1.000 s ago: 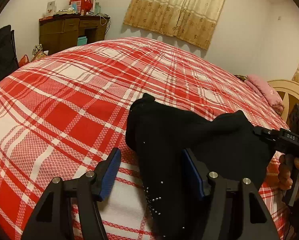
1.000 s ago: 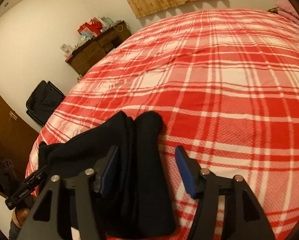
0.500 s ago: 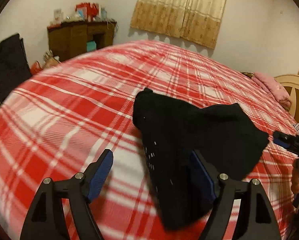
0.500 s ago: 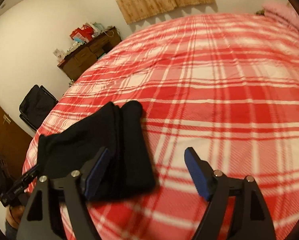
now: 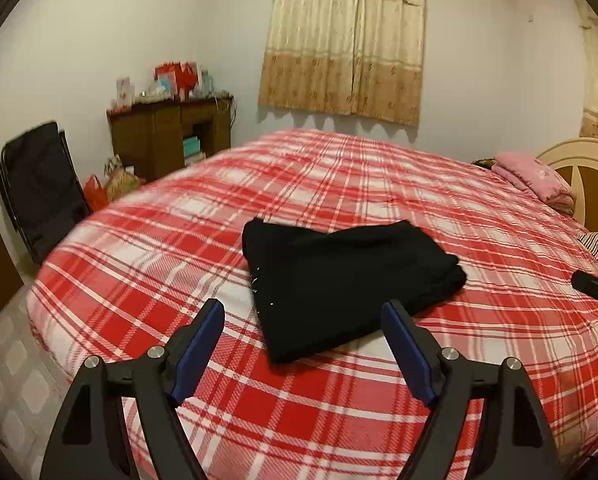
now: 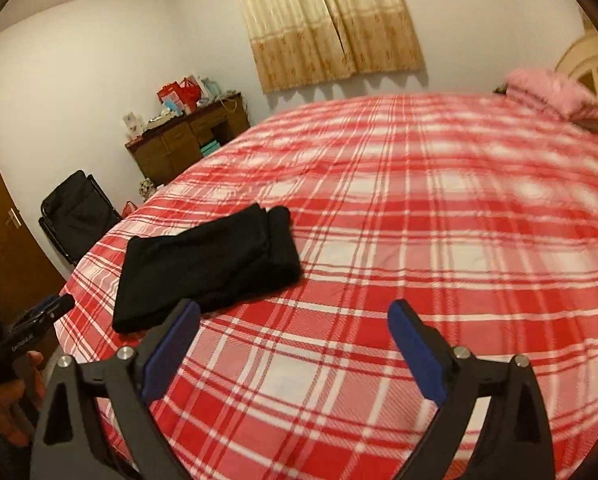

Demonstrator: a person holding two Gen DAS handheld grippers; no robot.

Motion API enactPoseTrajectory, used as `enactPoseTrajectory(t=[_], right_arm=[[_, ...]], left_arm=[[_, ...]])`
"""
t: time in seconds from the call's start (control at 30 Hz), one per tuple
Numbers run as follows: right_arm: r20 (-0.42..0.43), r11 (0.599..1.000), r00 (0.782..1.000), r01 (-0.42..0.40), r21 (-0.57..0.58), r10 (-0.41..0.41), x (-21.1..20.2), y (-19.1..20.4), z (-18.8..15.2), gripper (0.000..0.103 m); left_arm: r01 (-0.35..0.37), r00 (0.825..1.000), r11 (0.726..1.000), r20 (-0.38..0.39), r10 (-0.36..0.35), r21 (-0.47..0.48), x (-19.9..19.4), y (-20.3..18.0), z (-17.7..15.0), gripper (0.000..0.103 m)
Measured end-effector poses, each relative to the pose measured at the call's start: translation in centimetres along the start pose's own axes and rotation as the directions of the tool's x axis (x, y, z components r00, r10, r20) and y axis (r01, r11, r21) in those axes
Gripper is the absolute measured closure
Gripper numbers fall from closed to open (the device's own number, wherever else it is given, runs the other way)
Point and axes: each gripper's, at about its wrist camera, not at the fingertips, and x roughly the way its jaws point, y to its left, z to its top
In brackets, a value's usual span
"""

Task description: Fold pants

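The black pants [image 5: 339,276] lie folded in a compact bundle on the red plaid bedspread [image 5: 379,184]; they also show in the right wrist view [image 6: 207,264]. My left gripper [image 5: 305,332] is open and empty, held back above the bed just short of the bundle's near corner. My right gripper [image 6: 295,336] is open and empty, held above the bed to the right of the bundle. The right gripper's tip shows in the left wrist view [image 5: 595,290], and the left gripper shows in the right wrist view [image 6: 31,330].
A pink pillow [image 5: 533,176] and a cream headboard [image 5: 587,176] are at the bed's far right. A brown desk [image 5: 171,136] with clutter stands by the wall, a black folding chair [image 5: 43,184] beside it. The bed's near left edge [image 5: 23,344] drops off.
Both grippers have pulled back and up from the pants, which now lie free and folded on the bed. Both stay open.
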Motion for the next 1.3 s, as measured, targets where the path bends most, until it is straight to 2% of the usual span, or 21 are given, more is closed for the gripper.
enactPoseTrajectory(t=[0.1,0.4,0.87,1.3], right_arm=[[0.053,0.998,0.998,0.035,-0.044,-0.032,-2.3,1.4,0.0,0.003],[0.206,0.986,0.978,0.016,-0.167,0.019,-7.4,5.8,-0.2,0.0],[0.258,0.978,0.966,0.033,-0.206,0.021,-9.0,6.5,-0.6,0.0],[0.256,0.981,0.966,0.034,-0.19,0.016,-8.9,6.0,-0.5,0.0]], left_arm=[[-0.007,1.0,1.0,0.021,0.006,0.014,-1.6,-0.7,-0.1,0.013],[-0.06,0.995,0.997,0.081,0.056,0.053,-4.4,-1.3,0.0,0.011],[-0.055,0.989,0.995,0.144,0.042,0.087,-7.4,-2.7,0.5,0.011],[-0.052,0.989,0.993,0.146,0.035,0.109,-7.3,-3.4,0.0,0.011]])
